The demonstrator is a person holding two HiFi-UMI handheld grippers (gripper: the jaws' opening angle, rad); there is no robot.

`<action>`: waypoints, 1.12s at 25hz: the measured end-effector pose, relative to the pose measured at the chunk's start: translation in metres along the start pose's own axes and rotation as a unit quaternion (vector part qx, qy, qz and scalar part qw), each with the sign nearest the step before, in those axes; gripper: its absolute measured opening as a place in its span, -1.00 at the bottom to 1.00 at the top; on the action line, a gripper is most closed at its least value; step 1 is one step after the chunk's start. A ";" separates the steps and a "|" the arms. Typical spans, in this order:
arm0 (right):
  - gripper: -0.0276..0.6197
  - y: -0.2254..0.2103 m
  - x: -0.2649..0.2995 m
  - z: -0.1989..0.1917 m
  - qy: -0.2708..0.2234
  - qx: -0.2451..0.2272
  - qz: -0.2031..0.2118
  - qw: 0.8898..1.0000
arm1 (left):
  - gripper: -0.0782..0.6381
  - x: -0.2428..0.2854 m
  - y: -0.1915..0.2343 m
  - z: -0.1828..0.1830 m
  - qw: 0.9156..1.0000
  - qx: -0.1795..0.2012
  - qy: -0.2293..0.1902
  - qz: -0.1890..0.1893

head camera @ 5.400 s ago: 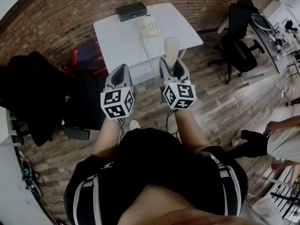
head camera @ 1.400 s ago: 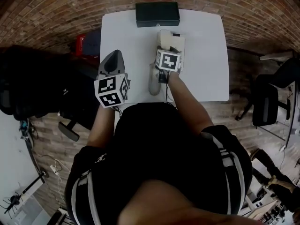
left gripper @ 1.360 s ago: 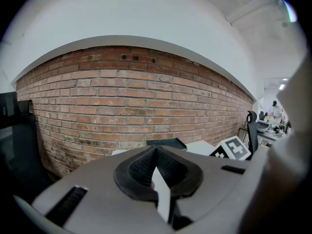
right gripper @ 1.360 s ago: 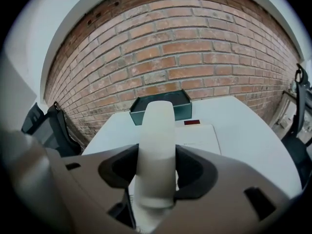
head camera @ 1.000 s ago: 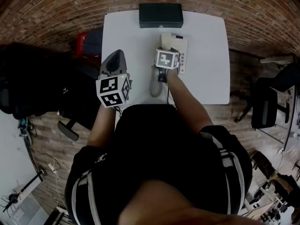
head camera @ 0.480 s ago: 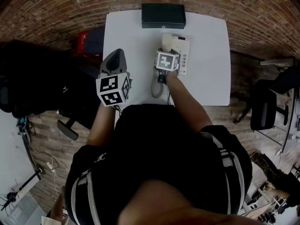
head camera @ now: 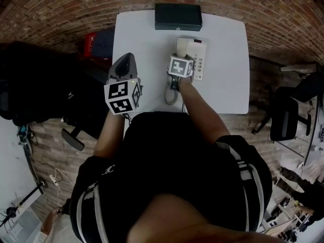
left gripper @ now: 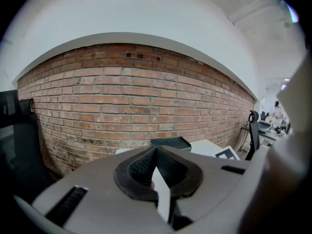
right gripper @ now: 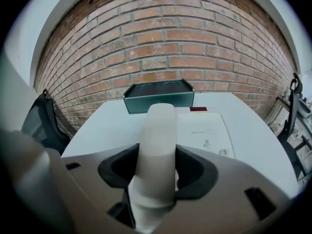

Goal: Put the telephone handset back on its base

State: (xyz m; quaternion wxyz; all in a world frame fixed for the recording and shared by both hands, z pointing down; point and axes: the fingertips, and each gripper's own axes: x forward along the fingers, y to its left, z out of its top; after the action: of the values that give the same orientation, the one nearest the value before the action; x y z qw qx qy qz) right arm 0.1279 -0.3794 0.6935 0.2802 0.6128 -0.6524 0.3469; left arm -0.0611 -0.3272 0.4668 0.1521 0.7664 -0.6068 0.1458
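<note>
My right gripper (head camera: pixel 180 54) is shut on the cream telephone handset (head camera: pixel 171 91), gripping it round its middle. In the right gripper view the handset (right gripper: pixel 156 145) stands up between the dark pads of the right gripper (right gripper: pixel 157 165). The white telephone base (head camera: pixel 198 58) lies on the white table (head camera: pixel 223 85). The handset's far end is over the base's left side, and its near end reaches past the base toward me. Whether it touches the base I cannot tell. The base (right gripper: pixel 207 133) shows just right of the handset. My left gripper (head camera: pixel 124 65) hovers shut and empty at the table's left edge, with its pads (left gripper: pixel 146 167) together.
A dark green box (head camera: pixel 178 16) sits at the table's far edge against the brick wall; this box (right gripper: pixel 158 96) lies straight behind the handset. A red item (head camera: pixel 91 42) and black chairs (head camera: pixel 35 90) stand left of the table. Another office chair (head camera: pixel 283 120) stands to the right.
Since the earliest frame I have come up to the table, carrying the handset over the base. In the last second the right gripper has edged slightly forward; the left gripper has barely moved.
</note>
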 end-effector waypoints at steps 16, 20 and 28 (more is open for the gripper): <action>-0.28 -0.001 0.004 -0.002 0.036 -0.027 -0.026 0.999 | -0.79 -0.009 0.003 -0.001 1.000 -0.005 -0.006 0.002; -0.28 0.000 0.002 -0.002 0.029 -0.011 -0.020 0.999 | -0.79 -0.011 -0.002 0.001 1.000 -0.005 -0.011 -0.005; -0.12 0.011 -0.027 0.024 -0.019 0.005 0.036 0.999 | -0.79 -0.011 -0.012 0.009 1.000 -0.001 -0.025 -0.017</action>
State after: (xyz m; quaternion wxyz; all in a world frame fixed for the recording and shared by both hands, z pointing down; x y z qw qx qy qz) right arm 0.1207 -0.3819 0.6571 0.2521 0.5967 -0.6776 0.3484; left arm -0.0518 -0.3188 0.4531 0.1397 0.7801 -0.5972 0.1235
